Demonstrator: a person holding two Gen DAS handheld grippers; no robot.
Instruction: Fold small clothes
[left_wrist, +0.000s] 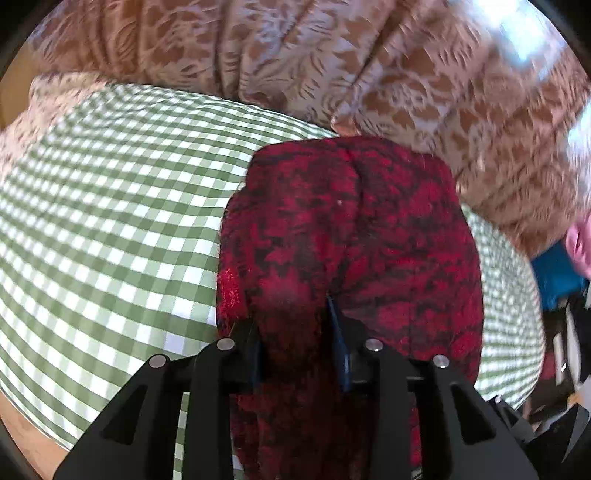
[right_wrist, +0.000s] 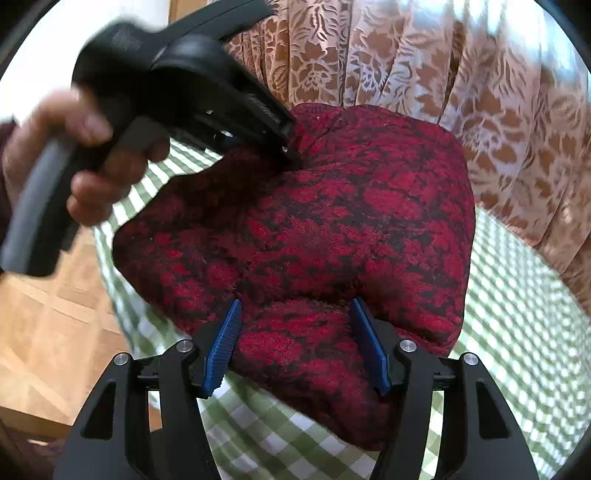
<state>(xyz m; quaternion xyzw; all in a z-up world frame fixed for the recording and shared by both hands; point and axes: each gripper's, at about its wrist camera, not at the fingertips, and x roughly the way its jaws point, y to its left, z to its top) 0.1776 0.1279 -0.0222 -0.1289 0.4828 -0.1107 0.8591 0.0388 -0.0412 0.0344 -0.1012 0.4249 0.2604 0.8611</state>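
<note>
A red-and-black patterned knit garment (left_wrist: 351, 229) lies bunched on the green-checked tablecloth (left_wrist: 110, 206). In the left wrist view my left gripper (left_wrist: 295, 325) has its fingers around a fold at the garment's near edge, pinching it. In the right wrist view the garment (right_wrist: 332, 214) fills the middle. My right gripper (right_wrist: 295, 332) has its blue pads (right_wrist: 225, 343) apart on either side of a thick fold. The left gripper (right_wrist: 284, 147), held by a hand (right_wrist: 88, 162), grips the garment's far left edge.
A brown floral curtain (left_wrist: 332, 66) hangs close behind the table. The table edge and wooden floor (right_wrist: 48, 325) lie at the left in the right wrist view. Blue and pink items (left_wrist: 565, 266) sit at the far right.
</note>
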